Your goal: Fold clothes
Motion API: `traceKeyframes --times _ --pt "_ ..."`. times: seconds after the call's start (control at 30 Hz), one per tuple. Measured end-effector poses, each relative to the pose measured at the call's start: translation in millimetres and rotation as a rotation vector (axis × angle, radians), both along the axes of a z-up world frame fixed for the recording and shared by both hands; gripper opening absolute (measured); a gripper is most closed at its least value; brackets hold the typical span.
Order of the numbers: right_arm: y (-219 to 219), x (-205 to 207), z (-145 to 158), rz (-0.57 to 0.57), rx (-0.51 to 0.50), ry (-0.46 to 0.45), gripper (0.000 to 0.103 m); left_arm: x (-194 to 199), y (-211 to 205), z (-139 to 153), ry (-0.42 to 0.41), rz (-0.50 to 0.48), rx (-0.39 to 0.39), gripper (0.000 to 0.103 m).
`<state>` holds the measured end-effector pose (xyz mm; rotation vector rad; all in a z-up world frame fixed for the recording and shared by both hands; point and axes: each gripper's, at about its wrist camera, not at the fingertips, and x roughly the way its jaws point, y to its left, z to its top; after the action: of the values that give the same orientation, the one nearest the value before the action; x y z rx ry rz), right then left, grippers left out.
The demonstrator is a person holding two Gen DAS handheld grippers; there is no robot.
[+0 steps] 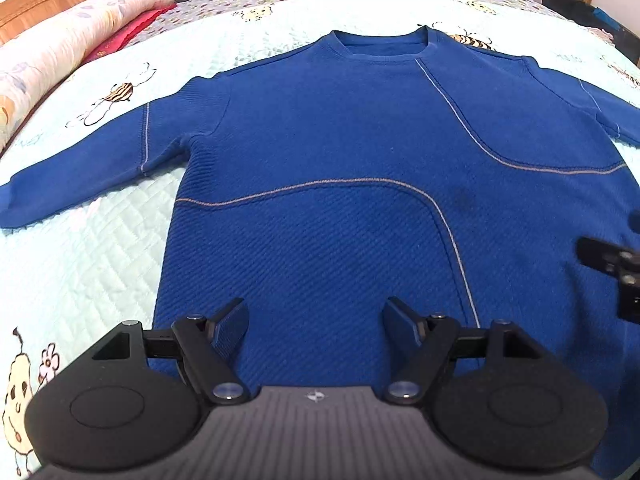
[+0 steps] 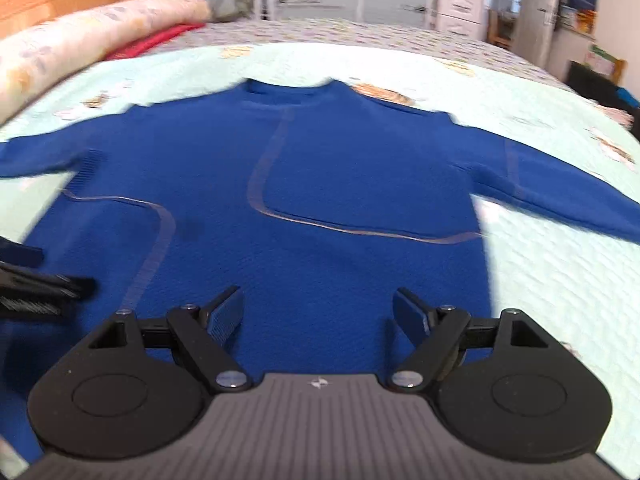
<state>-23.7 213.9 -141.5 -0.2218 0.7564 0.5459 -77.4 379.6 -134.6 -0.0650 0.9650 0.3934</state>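
Observation:
A blue long-sleeved sweater [image 1: 320,132] with thin pale curved seam lines lies flat on the bed, neck away from me and sleeves spread to both sides. My left gripper [image 1: 314,316] hovers over its lower left part, jaws wide apart with only fabric below them. In the right wrist view the same sweater [image 2: 320,168] looks blurred. My right gripper [image 2: 318,308] stands open above its lower right part, nothing between the fingers. Each gripper shows at the edge of the other's view: the right one [image 1: 612,268], the left one [image 2: 36,280].
A pale quilted bedspread [image 1: 80,248] with bee and cartoon prints covers the bed. A rolled floral quilt [image 1: 60,48] and a red cloth [image 1: 128,34] lie at the far left by the wooden headboard [image 1: 40,0]. Furniture and drawers [image 2: 460,8] stand beyond the bed.

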Motion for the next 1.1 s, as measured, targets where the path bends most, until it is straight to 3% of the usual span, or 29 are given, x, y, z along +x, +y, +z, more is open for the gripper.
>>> traceKeyframes --times 0.17,0.3,0.5,0.57,0.7,0.83,0.87,0.9,1.03,1.1 --pt "28.7 -6.6 -11.8 0.114 -0.057 0.011 0.081 -18.3 0.6 -1.2 -0.002 0.004 -0.006 0.079" --pt "0.6 -8.4 -14.1 0.122 -0.049 0.016 0.082 -41.9 4.5 -3.2 -0.015 0.000 -0.014 0.080" --pt "-56.4 -12.3 -5.3 0.021 -0.029 0.061 0.082 -85.6 8.9 -0.2 -0.067 0.019 -0.055 0.080" --pt "-53.9 -14.5 3.3 -0.009 -0.021 0.044 0.082 -88.3 5.4 9.7 -0.096 0.015 -0.047 0.072" --pt "-17.7 -7.8 9.9 0.035 0.046 0.010 0.082 -58.7 -7.6 32.1 -0.160 -0.060 0.032 0.073" --pt "7.7 1.2 -3.3 0.076 0.020 0.019 0.082 -17.1 1.4 10.4 -0.078 -0.052 0.007 0.073" --pt "9.1 2.9 -8.1 0.086 0.007 0.026 0.082 -15.6 5.4 1.2 -0.044 -0.038 0.003 0.075" --pt "10.4 4.6 -12.8 0.096 -0.007 0.032 0.082 -24.6 9.4 -1.5 -0.063 -0.037 -0.012 0.075" --pt "-44.6 -2.9 -19.3 0.090 0.025 0.017 0.082 -74.9 26.9 -0.8 -0.119 -0.032 -0.061 0.077" --pt "-84.8 -4.4 -16.8 0.038 0.093 0.035 0.082 -101.0 38.5 4.4 -0.147 -0.017 -0.101 0.076"
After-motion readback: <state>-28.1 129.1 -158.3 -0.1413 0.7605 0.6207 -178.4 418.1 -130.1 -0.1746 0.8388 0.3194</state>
